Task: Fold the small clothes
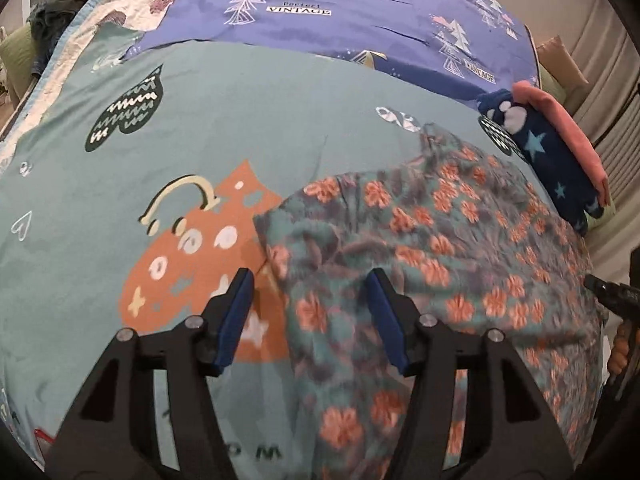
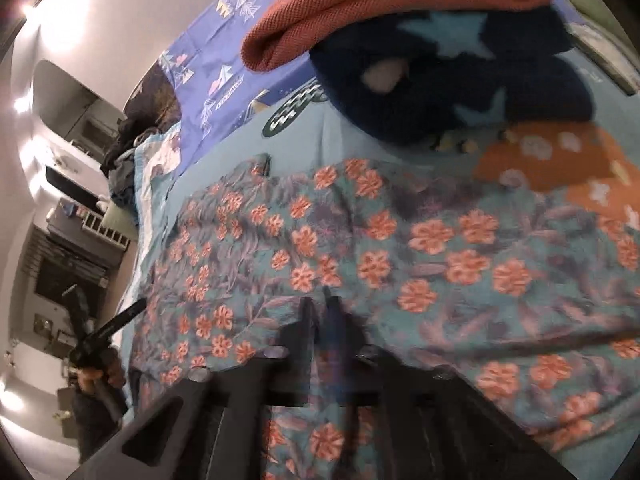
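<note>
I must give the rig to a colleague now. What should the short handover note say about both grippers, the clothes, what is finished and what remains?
Left gripper: open, empty, hovering over the left edge of the floral garment.
Right gripper: fingers nearly together over the floral garment; the view is blurred, so I cannot tell if it pinches the cloth.
Clothes: the floral garment lies spread on the teal bedsheet. Beyond it sits a folded stack, the pink garment on top of the navy star garment.
Done: apparently those two folded pieces.
Left: fold the floral garment and add it to the stack.

This is a bedroom in a home. There is a big bed [image 1: 240,128] with a blue pillow [image 1: 340,4]. Folded clothes [image 1: 552,152] sit on it.
</note>
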A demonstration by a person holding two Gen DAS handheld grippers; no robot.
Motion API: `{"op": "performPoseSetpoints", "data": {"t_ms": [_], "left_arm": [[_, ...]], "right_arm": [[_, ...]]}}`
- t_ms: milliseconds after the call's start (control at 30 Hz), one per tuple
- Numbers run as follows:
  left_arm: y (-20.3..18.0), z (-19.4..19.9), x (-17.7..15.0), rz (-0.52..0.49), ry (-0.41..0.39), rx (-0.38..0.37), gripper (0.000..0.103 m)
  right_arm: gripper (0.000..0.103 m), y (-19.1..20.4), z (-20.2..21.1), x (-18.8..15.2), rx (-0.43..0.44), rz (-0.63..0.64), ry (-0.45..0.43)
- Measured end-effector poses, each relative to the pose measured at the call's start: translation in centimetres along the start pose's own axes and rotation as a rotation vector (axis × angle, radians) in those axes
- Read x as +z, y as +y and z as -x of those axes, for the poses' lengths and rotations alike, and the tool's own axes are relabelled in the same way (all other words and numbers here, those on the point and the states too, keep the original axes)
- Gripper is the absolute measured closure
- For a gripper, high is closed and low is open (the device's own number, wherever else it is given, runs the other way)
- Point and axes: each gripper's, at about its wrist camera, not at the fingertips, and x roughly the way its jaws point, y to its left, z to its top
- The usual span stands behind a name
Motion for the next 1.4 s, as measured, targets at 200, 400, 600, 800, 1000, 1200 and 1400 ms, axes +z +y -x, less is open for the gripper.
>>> {"op": "performPoseSetpoints", "data": {"t_ms": [200, 400, 600, 800, 1000, 1200, 1400], "left_arm": [[0.5, 0.6, 0.9, 0.01, -0.082, 0.012, 0.06], [1.8, 0.6, 0.3, 0.056, -0.08, -0.009, 0.06], [1.3, 3.9, -2.8, 0.079, -0.066, -0.099, 0.057], [-2.1, 8.6, -8.4, -0.106, -0.095, -0.128, 0.044], [-5.5, 8.3, -12.0, -0.335, -0.091, 0.078, 0.043], [-4.1, 7.8, -11.1, -0.214, -0.124, 0.233, 0.097], [1.3, 8.5, -12.4, 0.048, -0.13, 0.074, 0.09]], "right_arm": [[0.099, 1.0, 3.8, 1.3, -0.068, 0.034, -0.235], [0.085, -2.0, 0.5, 1.4, -0.073, -0.045, -0.106], [0.065, -2.1, 4.8, -1.9, -0.077, -0.024, -0.146], [0.059, -0.4, 7.2, -5.1, -0.112, 0.058, -0.12], [0.054, 1.4, 6.9, -7.2, -0.083, 0.088, -0.087], [0.053, 1.4, 6.5, -8.0, -0.079, 0.039, -0.07], [0.052, 1.0, 6.2, -8.6, -0.084, 0.03, -0.055]]}}
